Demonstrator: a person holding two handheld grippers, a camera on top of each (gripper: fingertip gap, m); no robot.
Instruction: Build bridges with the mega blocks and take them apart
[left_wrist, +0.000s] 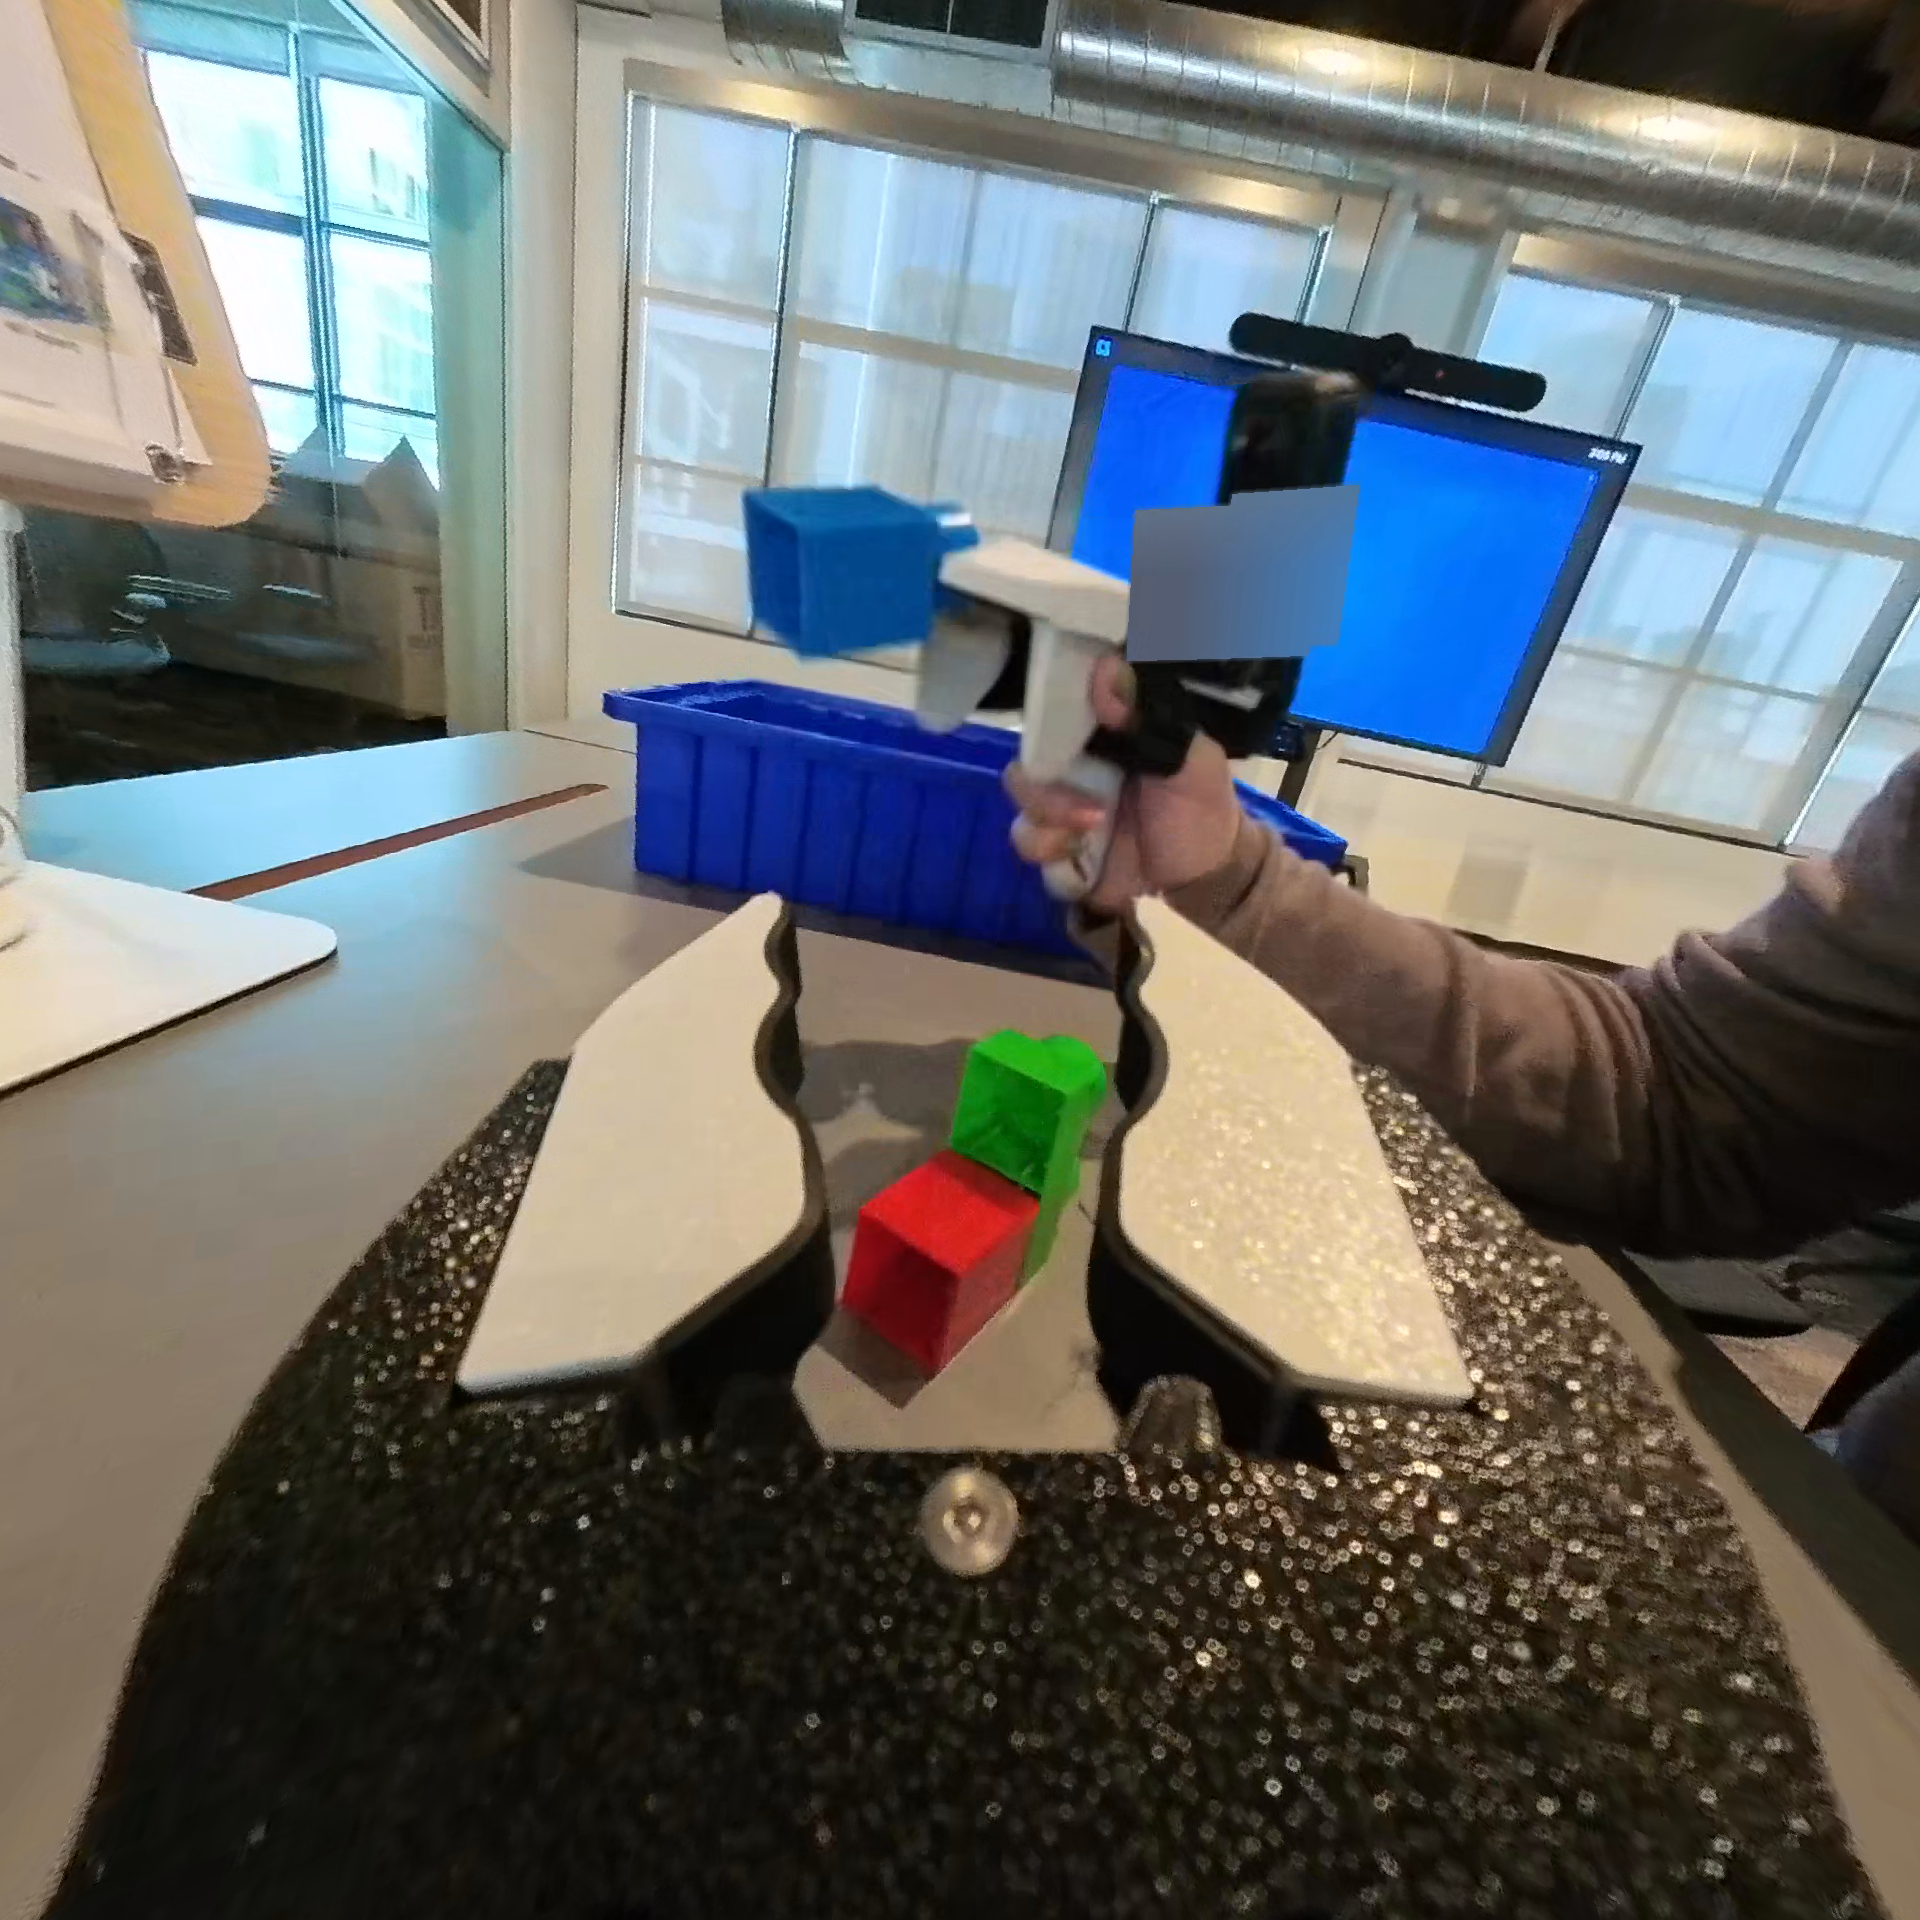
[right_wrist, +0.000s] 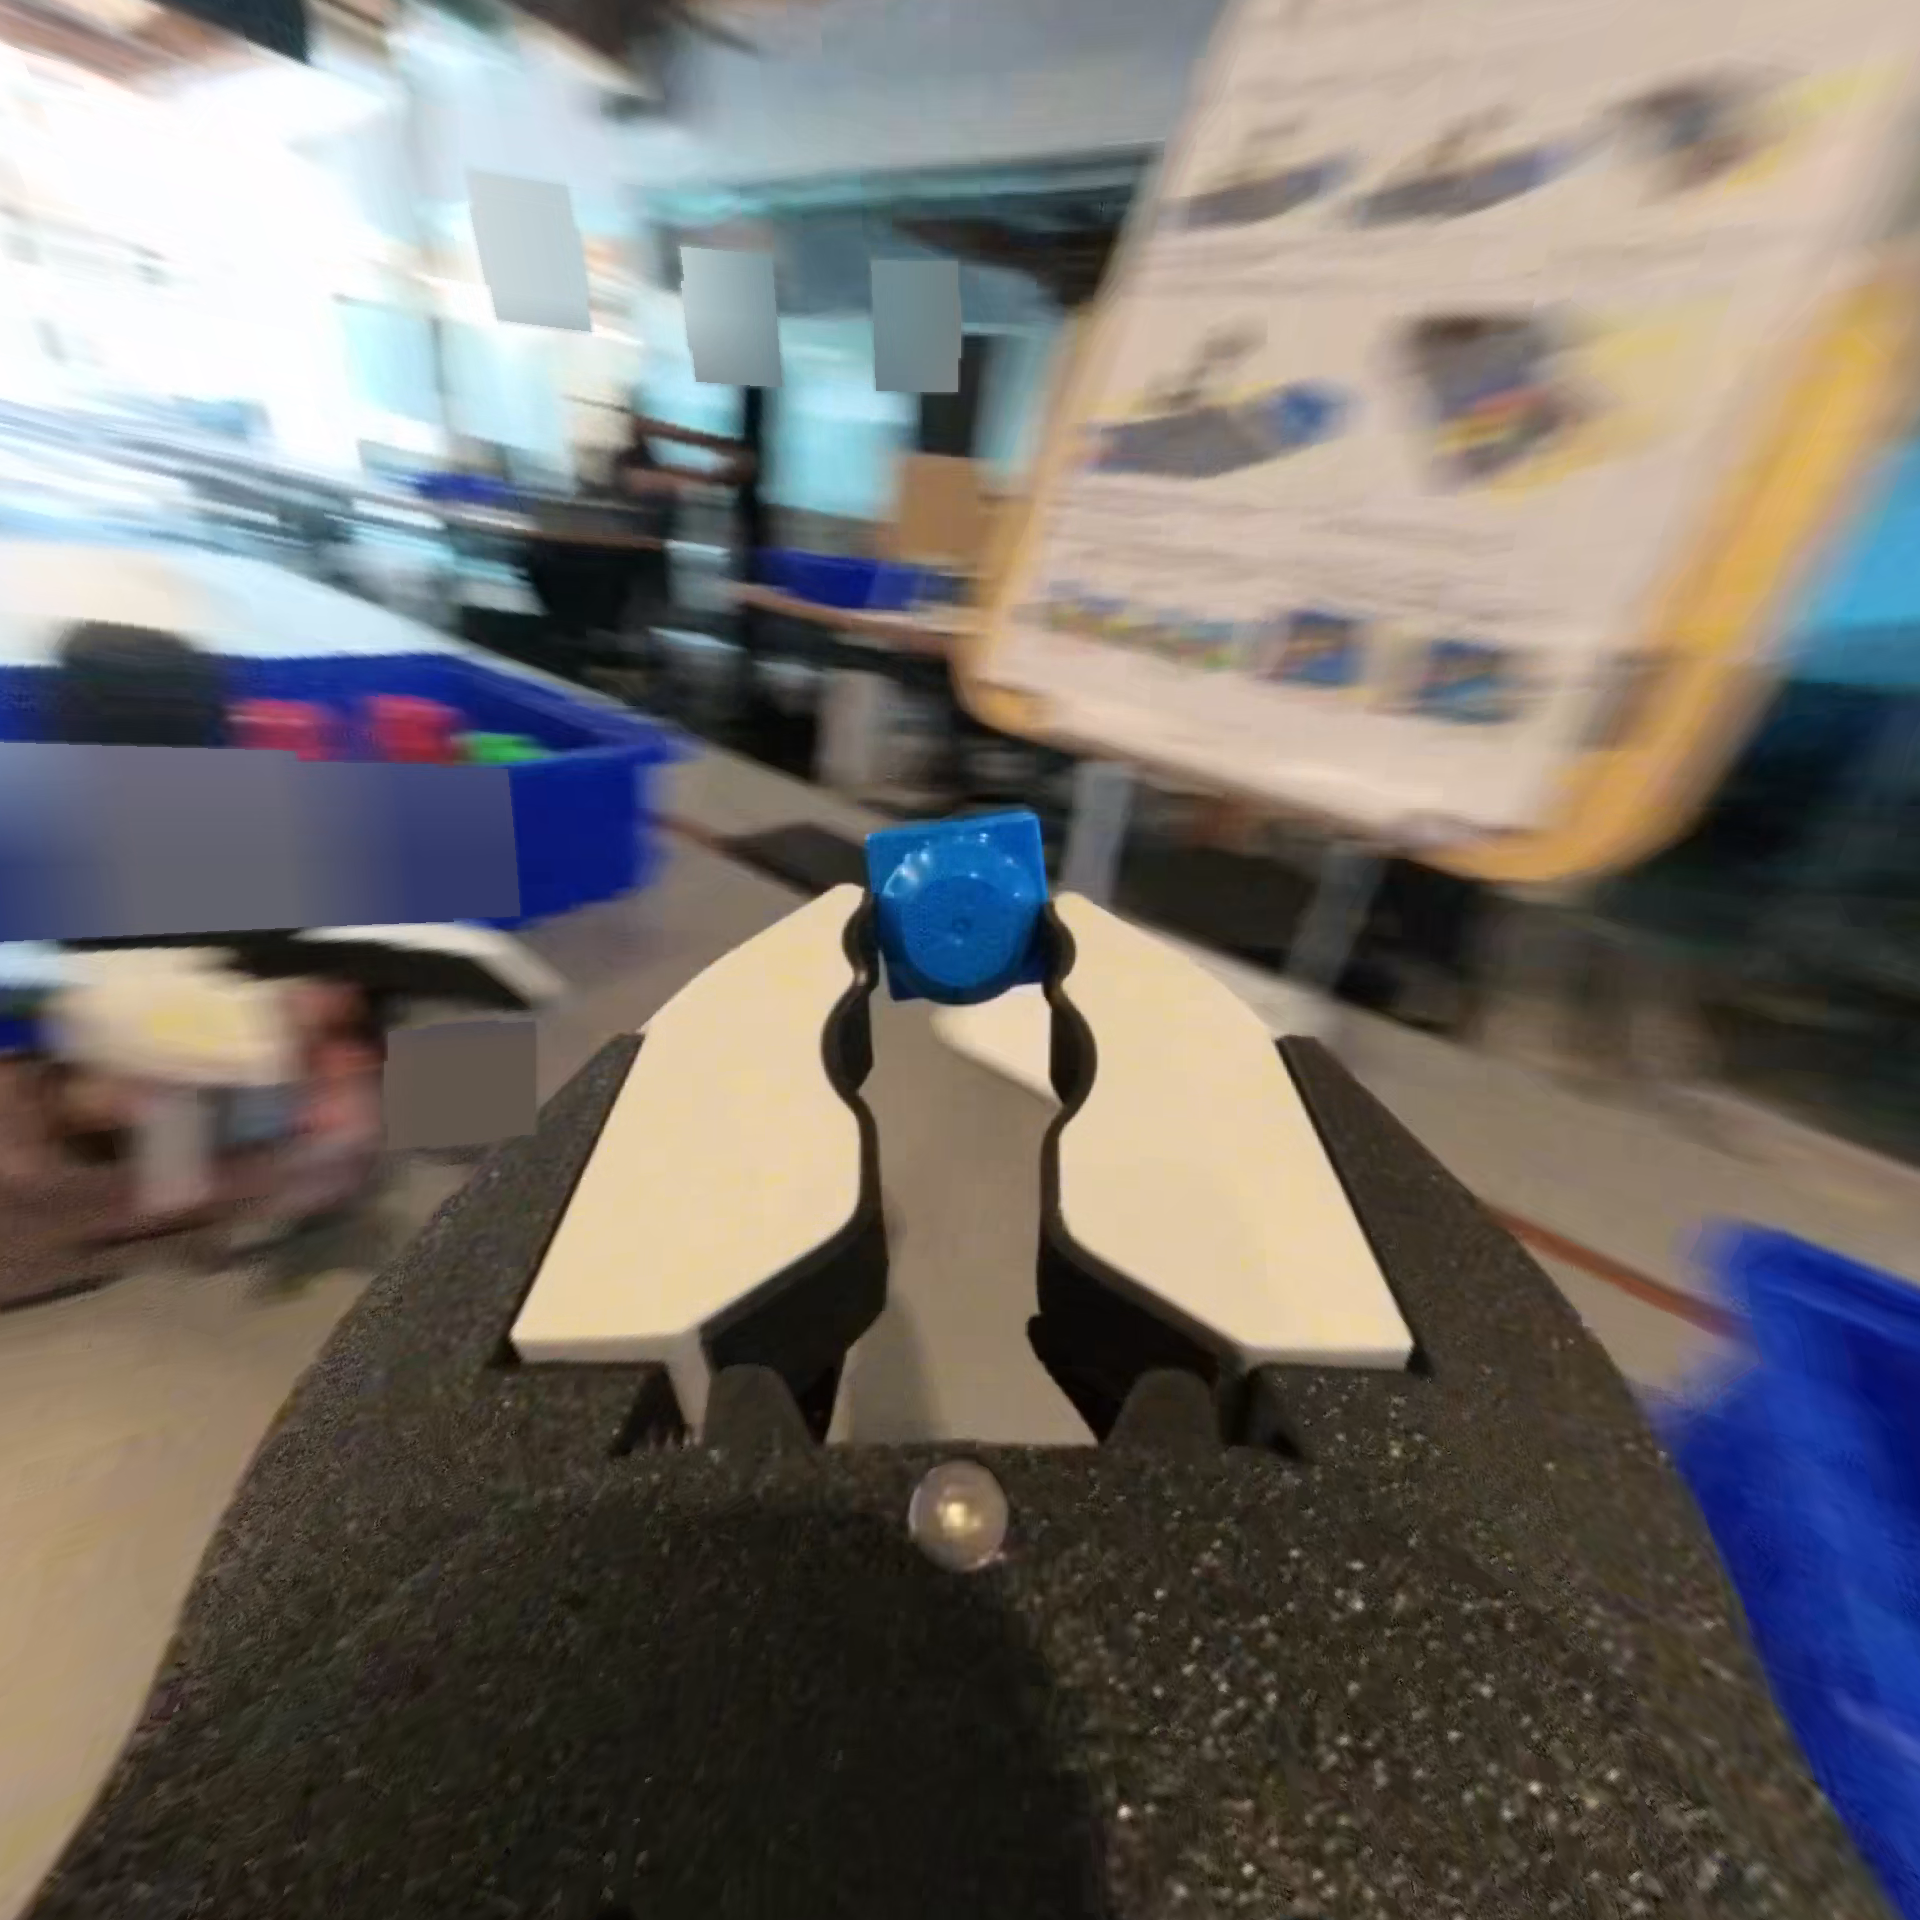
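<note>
In the left wrist view a red block (left_wrist: 940, 1252) and a green block (left_wrist: 1029, 1117) lie joined on the grey table (left_wrist: 364, 1195), between my left gripper's open fingers. My left gripper (left_wrist: 956, 925) is open and empty, just above them. My right gripper shows farther off, held by a hand, shut on a blue block (left_wrist: 831, 571) in the air above the blue bin (left_wrist: 831, 800). In the right wrist view my right gripper (right_wrist: 956, 914) clamps the blue block (right_wrist: 956, 904) at its fingertips, stud end facing the camera. That view is motion-blurred.
The blue bin (right_wrist: 582, 810) holds red and green blocks. A white board (left_wrist: 135, 966) lies on the table at left. A poster stand (right_wrist: 1455, 468) and a blue-screen monitor (left_wrist: 1455, 582) stand behind. A sleeved arm (left_wrist: 1558, 1070) reaches in from the right.
</note>
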